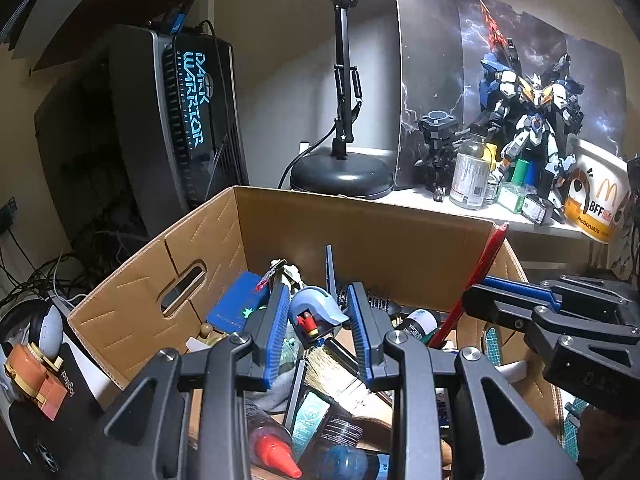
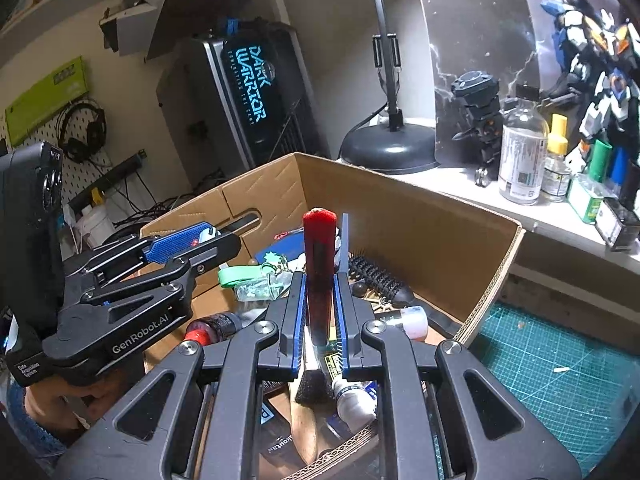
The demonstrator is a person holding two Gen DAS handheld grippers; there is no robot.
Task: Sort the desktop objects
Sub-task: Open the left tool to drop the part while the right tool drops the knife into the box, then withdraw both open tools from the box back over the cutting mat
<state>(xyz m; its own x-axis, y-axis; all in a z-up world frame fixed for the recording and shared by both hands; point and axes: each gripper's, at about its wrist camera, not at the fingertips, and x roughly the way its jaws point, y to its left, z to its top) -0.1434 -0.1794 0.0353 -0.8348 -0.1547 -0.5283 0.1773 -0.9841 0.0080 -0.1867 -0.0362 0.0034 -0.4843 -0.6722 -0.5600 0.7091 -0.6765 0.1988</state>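
Note:
A cardboard box (image 1: 400,236) (image 2: 420,232) full of small desk items fills the middle of both views. My left gripper (image 1: 319,320) is shut on a blue-grey model robot head (image 1: 316,312) with a red part, held above the box contents. My right gripper (image 2: 319,304) is shut on a red utility knife (image 2: 319,264), which stands upright over the box. It shows in the left wrist view as a slanted red bar (image 1: 476,280). The right gripper (image 1: 504,300) sits at the box's right side in that view. The left gripper (image 2: 188,244) is at left in the right wrist view.
In the box lie a paintbrush (image 1: 340,376), a red-capped bottle (image 1: 272,448), a hairbrush (image 2: 380,280) and a blue card (image 1: 240,300). Behind stand a lamp base (image 1: 342,172), a PC tower (image 1: 180,120), bottles (image 2: 520,160) and a model robot (image 1: 528,120). A green cutting mat (image 2: 560,360) lies at right.

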